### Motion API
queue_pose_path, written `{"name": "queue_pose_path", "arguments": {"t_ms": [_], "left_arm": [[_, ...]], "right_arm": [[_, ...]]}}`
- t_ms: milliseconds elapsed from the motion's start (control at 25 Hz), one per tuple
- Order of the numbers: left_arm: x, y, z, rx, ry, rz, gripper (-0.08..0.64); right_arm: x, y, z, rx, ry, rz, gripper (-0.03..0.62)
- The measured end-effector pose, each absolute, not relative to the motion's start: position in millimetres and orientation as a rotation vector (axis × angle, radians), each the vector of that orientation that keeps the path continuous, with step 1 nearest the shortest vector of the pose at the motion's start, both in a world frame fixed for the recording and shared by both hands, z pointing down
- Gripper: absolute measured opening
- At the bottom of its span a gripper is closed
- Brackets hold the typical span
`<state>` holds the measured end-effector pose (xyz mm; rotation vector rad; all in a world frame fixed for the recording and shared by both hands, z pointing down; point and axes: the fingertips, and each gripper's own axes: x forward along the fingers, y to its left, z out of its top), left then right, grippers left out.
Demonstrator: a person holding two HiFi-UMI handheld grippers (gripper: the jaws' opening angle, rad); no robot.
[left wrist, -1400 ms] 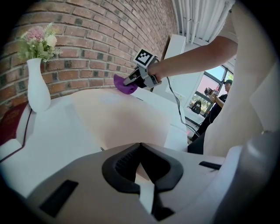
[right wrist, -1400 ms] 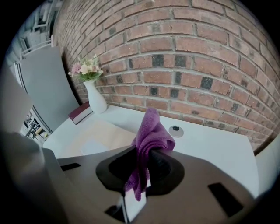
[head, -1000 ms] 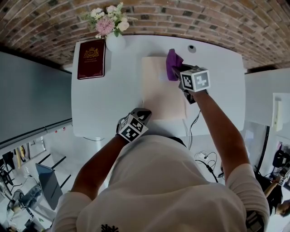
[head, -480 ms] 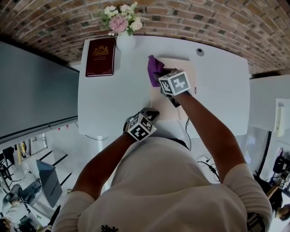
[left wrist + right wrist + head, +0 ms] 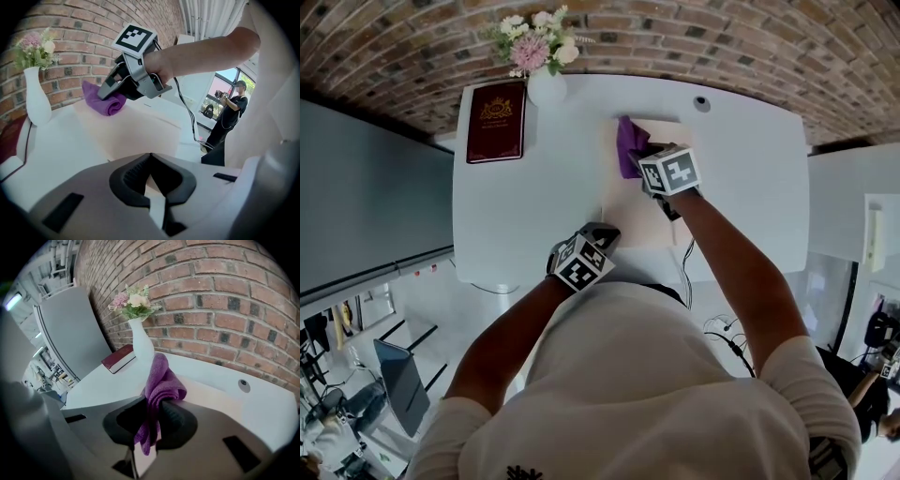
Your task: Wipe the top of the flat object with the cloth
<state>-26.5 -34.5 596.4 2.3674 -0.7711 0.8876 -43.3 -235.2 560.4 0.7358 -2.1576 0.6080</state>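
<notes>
**Cloth pressed to the far corner**

Our right gripper [image 5: 149, 427] has its jaws clamped on the purple cloth [image 5: 161, 380]. The cloth rests on the far-left corner of the beige flat object [image 5: 625, 214], near the desk's [image 5: 750, 187] far edge. Our left gripper [image 5: 150, 176] sits at the flat object's near edge, jaws drawn together with the tips meeting.

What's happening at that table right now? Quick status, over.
Right gripper shut on purple cloth, at far left corner of the beige board. Left gripper apparently pinching its near edge. Vase and red book off the board, clear.
</notes>
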Motion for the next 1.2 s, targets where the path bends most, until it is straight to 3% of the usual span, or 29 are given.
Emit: {"name": "queue_pose_path", "arguments": {"t_ms": [840, 1200], "left_arm": [[-20.0, -36.6, 594.7, 2.352, -0.801, 0.870, 0.024], [-20.1, -36.9, 592.5, 2.354, -0.806, 0.888, 0.025]], "right_arm": [[114.3, -265.2, 567.9, 0.966, -2.013, 0.612, 0.084], [130.9, -267.4, 565.4, 0.999, -1.996, 0.585, 0.084]]}}
